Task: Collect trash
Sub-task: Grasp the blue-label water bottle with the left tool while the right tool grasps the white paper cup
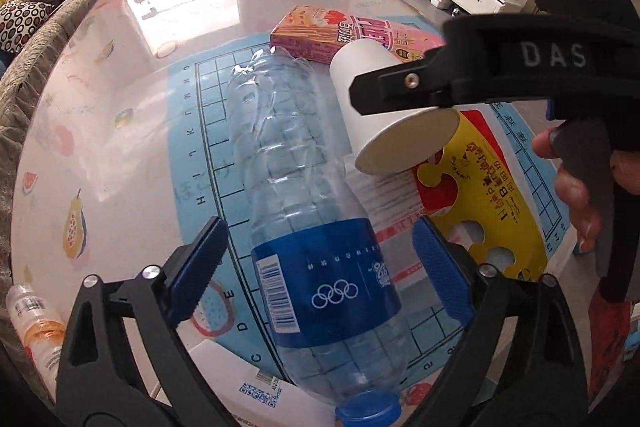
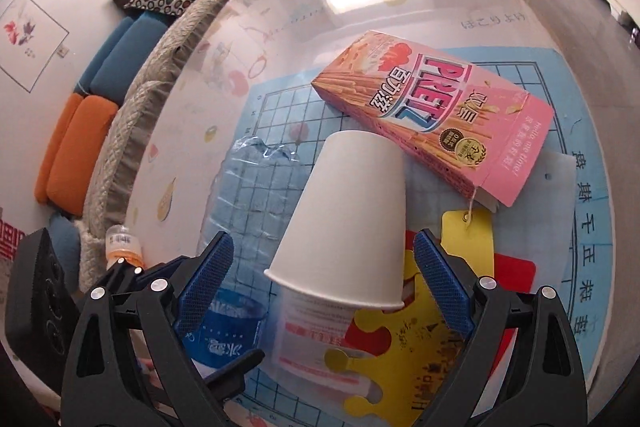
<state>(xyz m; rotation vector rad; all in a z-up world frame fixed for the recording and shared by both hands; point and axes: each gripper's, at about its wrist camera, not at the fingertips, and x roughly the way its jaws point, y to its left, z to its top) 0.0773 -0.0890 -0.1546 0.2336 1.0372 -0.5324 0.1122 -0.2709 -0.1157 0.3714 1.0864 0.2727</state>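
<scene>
— Trash is lying heaped on the table (image 1: 132,163): plastic bottle (image 1: 320,227), paper cup (image 2: 348,219), pink box (image 2: 436,115).

— Left gripper (image 1: 320,275) is straddling the bottle, pads apart; right gripper (image 2: 324,287) is gaping around the cup. Both need closing next.

— Any bin?

— Not showing. Cup's mouth is hiding too.

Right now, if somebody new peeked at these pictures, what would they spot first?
Probably the big clear plastic bottle with its blue label, lying on the table between the open left tongs. Next comes the white paper cup, tipped on its side beside the bottle, with the right tongs open around it. Behind the cup lies a bright pink snack box on the blue grid mat.
</scene>
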